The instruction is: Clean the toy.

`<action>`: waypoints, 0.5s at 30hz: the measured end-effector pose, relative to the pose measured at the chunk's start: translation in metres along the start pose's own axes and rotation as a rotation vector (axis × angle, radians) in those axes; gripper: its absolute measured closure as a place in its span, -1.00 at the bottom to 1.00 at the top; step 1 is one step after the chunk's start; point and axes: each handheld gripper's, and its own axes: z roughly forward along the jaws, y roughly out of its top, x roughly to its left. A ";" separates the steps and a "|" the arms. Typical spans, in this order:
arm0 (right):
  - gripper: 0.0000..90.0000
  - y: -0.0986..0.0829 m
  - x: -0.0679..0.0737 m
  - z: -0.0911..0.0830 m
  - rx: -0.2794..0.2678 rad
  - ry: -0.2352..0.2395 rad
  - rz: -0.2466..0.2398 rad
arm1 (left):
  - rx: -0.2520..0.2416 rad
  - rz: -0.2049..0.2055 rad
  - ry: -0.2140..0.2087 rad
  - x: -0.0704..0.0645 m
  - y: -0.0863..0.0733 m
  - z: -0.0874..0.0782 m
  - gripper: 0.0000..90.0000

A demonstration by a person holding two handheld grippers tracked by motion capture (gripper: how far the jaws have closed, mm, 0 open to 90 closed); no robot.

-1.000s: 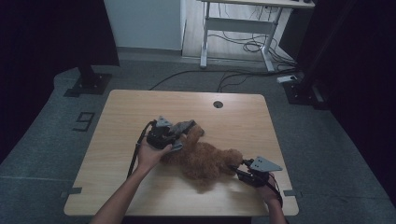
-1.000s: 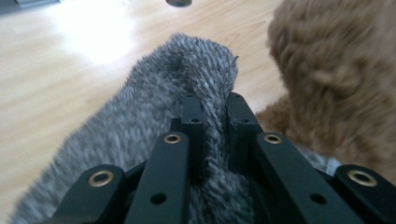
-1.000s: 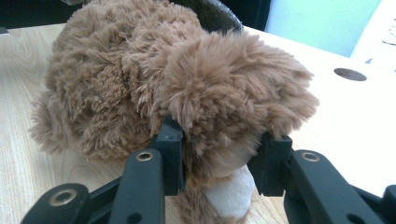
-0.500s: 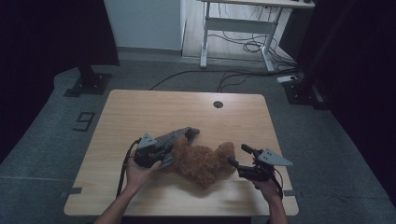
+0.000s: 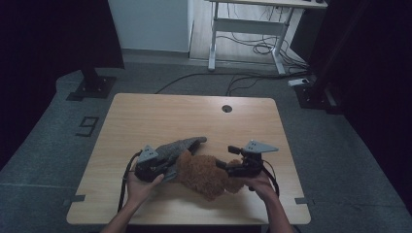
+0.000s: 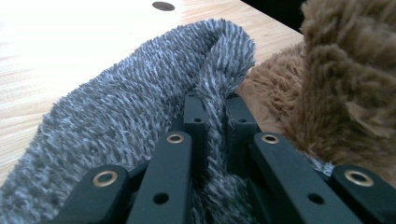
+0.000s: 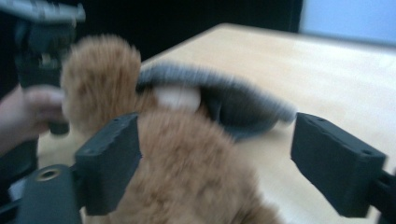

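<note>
1. Pale wood forms the table (image 5: 160, 116), with a round cable hole (image 5: 227, 108) toward 12 o'clock; grey floor lies around it, and a white desk frame (image 5: 252, 29) and loose cables (image 5: 252, 48) stand beyond
2. Brown plush toy (image 5: 204, 172) lies near the table's 6 o'clock edge, with the grey fuzzy cloth (image 5: 180, 145) stretching from it toward 10 o'clock
3. Left gripper (image 5: 167, 172) sits at the toy's 9 o'clock, clamped tight on a fold of the cloth
4. Right gripper (image 5: 228, 158) sits at the toy's 3 o'clock, jaws spread wide around the plush body without pinching it
5. Left gripper view shows the cloth (image 6: 140, 102) ridge squeezed between the jaws, brown fur (image 6: 345, 79) just beside; the right gripper view, blurred, shows fur (image 7: 187, 158) between its open jaws
</note>
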 end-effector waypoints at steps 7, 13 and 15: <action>-0.73 -0.037 0.015 0.009 0.119 0.020 0.007 | -0.001 0.016 0.002 -0.006 -0.003 -0.003 0.82; -0.84 -0.051 0.024 0.029 0.225 0.007 -0.032 | 0.001 0.005 -0.003 -0.005 -0.005 -0.004 0.82; -0.77 -0.054 0.024 0.031 0.214 -0.003 -0.027 | -0.001 -0.004 -0.010 -0.005 -0.005 -0.004 0.82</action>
